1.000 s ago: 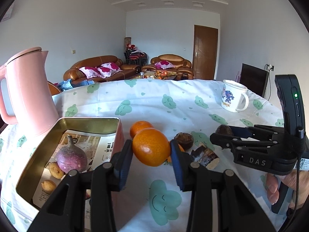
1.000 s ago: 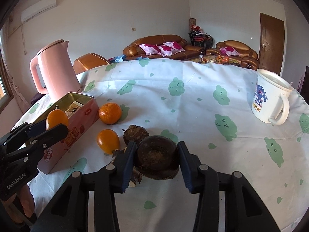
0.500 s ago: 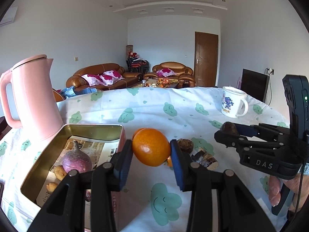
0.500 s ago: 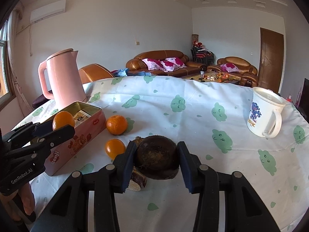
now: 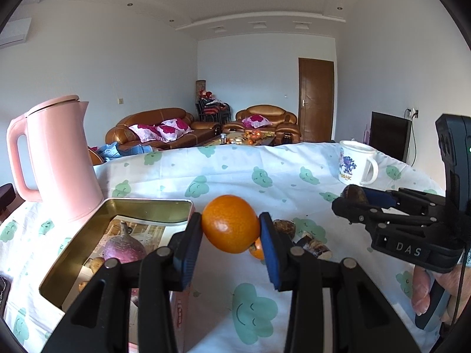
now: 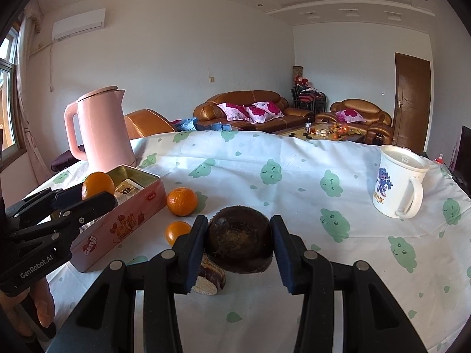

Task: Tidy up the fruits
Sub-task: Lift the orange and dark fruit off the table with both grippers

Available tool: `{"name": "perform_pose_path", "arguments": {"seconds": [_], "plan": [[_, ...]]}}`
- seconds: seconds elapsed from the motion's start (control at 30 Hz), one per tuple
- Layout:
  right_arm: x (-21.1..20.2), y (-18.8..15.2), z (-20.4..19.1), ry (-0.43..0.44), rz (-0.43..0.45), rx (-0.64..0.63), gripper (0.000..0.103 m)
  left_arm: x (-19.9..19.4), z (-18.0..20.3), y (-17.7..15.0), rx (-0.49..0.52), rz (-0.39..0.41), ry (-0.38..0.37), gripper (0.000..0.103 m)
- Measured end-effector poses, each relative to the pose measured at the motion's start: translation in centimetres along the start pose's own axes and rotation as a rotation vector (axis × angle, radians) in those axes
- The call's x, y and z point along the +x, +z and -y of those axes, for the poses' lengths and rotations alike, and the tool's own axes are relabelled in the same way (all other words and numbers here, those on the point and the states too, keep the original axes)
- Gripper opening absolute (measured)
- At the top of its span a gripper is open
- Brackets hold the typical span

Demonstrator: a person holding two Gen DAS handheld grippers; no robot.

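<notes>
Gripping a round orange tangerine (image 5: pixel 230 223) between its two blue pads, the left gripper (image 5: pixel 231 231) holds the fruit in the air, just right of the open pink metal tin (image 5: pixel 147 204) and above the tablecloth. The right gripper (image 6: pixel 239 242) is clamped in the same way on a dark brown, rough-skinned round fruit (image 6: pixel 239 239), held near the table's front edge.

Inside the tin, on a sheet of printed paper, lie a purple-red round root with a thin stalk (image 5: pixel 125 248) and a few small pale brown lumps (image 5: pixel 96 264). On the cloth just right of the tin sit two more loose tangerines, one larger (image 6: pixel 182 201) and farther back, one smaller (image 6: pixel 177 232) and nearer. Beside them lie another dark brown fruit (image 5: pixel 285 227) and a cut brown piece with a pale inner face (image 6: pixel 209 279).

A tall pink electric kettle with a handle (image 5: pixel 56 160) stands behind the tin at the far left. A white mug with a blue printed figure (image 6: pixel 396 186) stands well apart at the far right. The table wears a white tablecloth printed with green smiling clouds (image 6: pixel 294 176). A person's fingers (image 5: pixel 422 291) wrap the right gripper's handle at the near right. Beyond the table are brown leather sofas with pink cushions (image 6: pixel 250 108) and a brown wooden door (image 6: pixel 412 100).
</notes>
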State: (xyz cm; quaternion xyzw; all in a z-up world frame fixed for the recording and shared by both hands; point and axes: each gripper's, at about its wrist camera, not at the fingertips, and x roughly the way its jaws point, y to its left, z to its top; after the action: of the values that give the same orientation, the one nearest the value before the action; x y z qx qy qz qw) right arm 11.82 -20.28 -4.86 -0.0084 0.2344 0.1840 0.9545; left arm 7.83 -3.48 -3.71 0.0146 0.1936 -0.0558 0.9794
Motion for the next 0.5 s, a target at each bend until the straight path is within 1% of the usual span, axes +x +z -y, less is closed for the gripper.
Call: {"name": "perform_pose_path", "arguments": {"seconds": [0.5], "plan": [[-1.3,-0.1,-0.3,-0.002,0.066,-0.015,0.046,-1.0,0.0,-0.1,0.003,0.045,0.016,0.041]]}}
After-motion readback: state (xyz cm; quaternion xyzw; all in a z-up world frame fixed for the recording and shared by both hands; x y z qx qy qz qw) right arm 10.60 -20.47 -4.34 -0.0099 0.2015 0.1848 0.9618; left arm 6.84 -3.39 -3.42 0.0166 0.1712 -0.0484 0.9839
